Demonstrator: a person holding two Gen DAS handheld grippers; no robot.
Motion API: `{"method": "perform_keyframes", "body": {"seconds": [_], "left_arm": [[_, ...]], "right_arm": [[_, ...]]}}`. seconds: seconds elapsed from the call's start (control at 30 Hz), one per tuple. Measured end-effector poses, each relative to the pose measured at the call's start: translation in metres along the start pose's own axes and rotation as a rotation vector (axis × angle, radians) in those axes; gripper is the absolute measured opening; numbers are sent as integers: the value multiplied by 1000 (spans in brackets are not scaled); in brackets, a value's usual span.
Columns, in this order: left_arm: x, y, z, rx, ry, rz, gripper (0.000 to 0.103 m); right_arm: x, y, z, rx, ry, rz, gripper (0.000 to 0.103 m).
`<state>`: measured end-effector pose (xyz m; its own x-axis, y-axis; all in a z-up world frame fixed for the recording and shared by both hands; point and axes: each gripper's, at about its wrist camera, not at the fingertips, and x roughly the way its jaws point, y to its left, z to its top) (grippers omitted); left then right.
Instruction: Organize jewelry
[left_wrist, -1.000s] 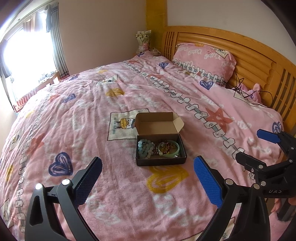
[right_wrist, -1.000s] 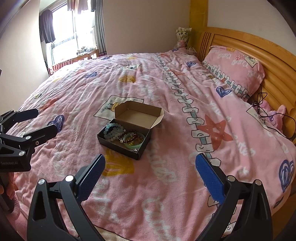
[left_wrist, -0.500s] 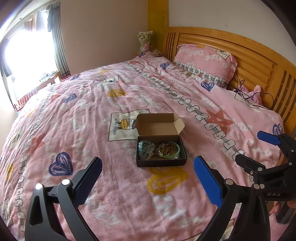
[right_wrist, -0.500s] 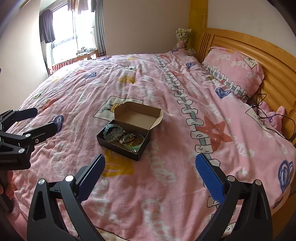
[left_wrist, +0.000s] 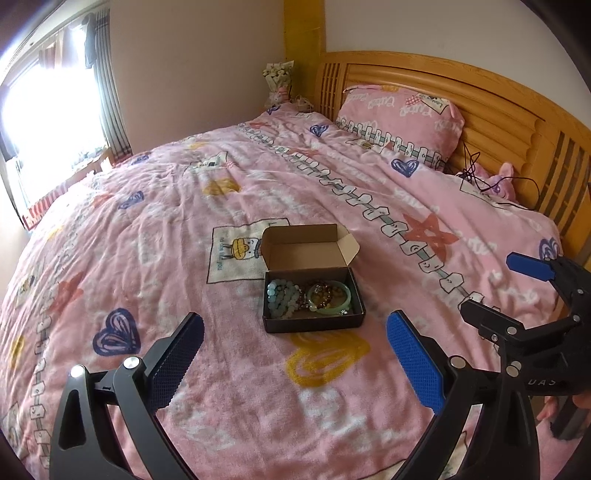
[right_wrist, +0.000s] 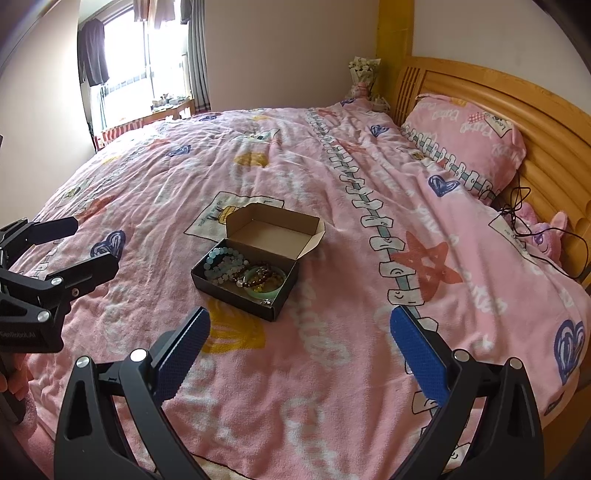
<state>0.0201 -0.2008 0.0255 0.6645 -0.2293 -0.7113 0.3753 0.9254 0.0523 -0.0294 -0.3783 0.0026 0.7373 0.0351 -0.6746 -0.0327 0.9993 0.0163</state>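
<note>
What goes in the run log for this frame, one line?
left hand-held gripper: open, empty | right hand-held gripper: open, empty | jewelry box: lid open, bracelets inside, on bed

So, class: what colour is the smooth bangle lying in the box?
Pale green bangle, beside beaded bracelets in the box; clearest in the left wrist view.

Black gripper frames, blue textured pads, silver screws; white lettering, possibly "GenRobot.AI".
</note>
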Motion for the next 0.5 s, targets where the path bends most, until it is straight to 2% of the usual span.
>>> {"method": "perform_keyframes", "body": {"seconds": [0.5], "left_arm": [[0, -2, 0, -4, 3, -7, 97]], "right_arm": [[0, 1, 0, -1, -1, -1, 96]]}}
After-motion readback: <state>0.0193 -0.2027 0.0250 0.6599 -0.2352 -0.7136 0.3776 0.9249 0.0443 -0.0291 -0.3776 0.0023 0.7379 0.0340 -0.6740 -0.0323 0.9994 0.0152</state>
